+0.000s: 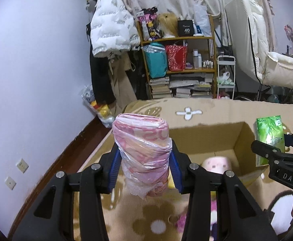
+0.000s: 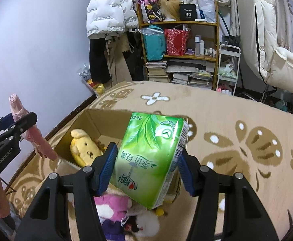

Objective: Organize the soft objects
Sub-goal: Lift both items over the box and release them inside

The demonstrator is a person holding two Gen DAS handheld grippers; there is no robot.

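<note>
The left gripper (image 1: 144, 160) pinches a pink roll (image 1: 142, 150) and the right gripper (image 2: 144, 168) clamps a green tissue pack (image 2: 150, 160), both held above the box (image 1: 241, 138). Lower each well inside, beside the yellow plush (image 2: 86, 150), before letting go, or they may catch the rim.

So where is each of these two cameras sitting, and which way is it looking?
Left wrist: rides the left gripper, looking along its fingers at the pink wrapped roll it holds; the right gripper shows at right.
Right wrist: rides the right gripper, facing the green tissue pack; the left gripper shows at left.
Shared: cardboard box, shelf.
</note>
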